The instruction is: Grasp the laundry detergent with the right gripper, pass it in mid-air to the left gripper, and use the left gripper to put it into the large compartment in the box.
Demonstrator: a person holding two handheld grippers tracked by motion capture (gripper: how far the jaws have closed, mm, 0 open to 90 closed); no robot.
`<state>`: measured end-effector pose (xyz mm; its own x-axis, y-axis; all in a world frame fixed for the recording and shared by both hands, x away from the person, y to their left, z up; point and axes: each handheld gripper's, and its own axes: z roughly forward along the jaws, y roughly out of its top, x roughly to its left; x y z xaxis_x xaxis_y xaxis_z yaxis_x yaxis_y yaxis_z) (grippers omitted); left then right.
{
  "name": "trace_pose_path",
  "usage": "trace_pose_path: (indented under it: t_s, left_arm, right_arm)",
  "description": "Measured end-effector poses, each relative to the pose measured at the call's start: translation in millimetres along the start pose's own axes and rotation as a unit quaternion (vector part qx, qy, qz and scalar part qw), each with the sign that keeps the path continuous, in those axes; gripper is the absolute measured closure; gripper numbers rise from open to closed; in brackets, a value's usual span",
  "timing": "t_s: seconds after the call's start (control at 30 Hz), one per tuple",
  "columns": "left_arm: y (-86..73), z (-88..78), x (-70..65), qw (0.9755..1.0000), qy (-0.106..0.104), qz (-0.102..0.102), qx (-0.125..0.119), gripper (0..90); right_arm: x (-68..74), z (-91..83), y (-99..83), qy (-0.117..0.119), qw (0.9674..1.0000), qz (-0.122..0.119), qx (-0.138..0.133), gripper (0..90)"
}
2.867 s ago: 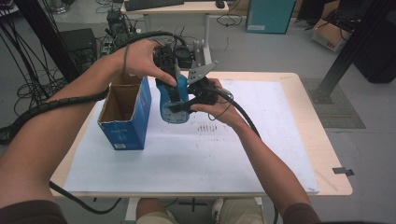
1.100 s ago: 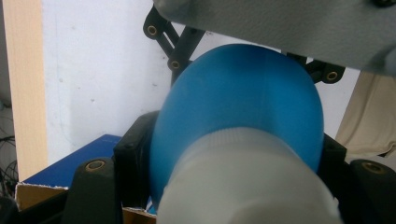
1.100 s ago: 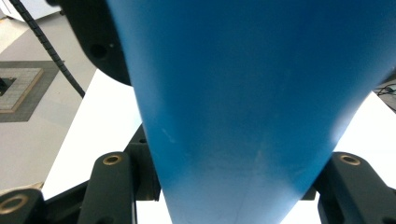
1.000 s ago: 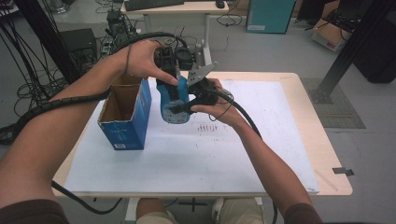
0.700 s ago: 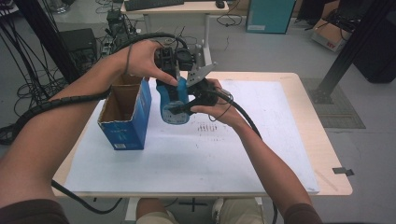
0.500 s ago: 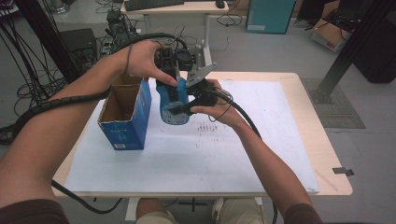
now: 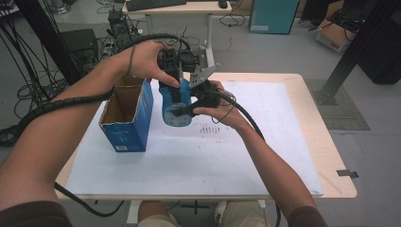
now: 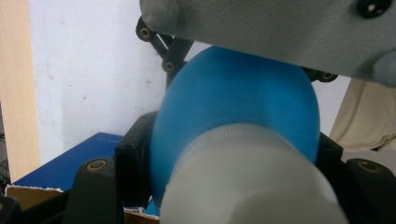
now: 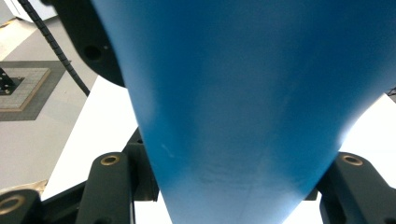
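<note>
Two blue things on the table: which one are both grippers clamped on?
The blue bottle with the white cap, held above the paper between left gripper and right gripper. The open blue box stands untouched beside it.

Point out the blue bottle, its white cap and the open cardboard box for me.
blue bottle (image 7: 175,111), high view, lower body.
white cap (image 8: 247,182), left gripper view, side of the cap.
cardboard box (image 7: 127,135), high view, blue front wall.

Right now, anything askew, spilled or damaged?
Nothing stands out. Both grippers, left and right, clamp the blue bottle above the table; its white cap is on. The open box stands upright beside it.
</note>
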<state>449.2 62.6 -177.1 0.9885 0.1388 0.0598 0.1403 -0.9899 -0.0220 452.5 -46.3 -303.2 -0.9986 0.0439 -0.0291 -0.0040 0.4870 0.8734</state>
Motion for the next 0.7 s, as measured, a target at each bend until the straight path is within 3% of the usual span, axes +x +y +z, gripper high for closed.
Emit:
trace_pose_path:
  t_s: [0.7]
  left_arm:
    - [-2.0, 1.5, 2.0, 1.0000, 0.001, 0.000, -0.003, 35.7]
  right_arm:
    - [-1.3, 1.6, -0.6, 0.000, 1.0000, -0.004, 0.002, 41.4]
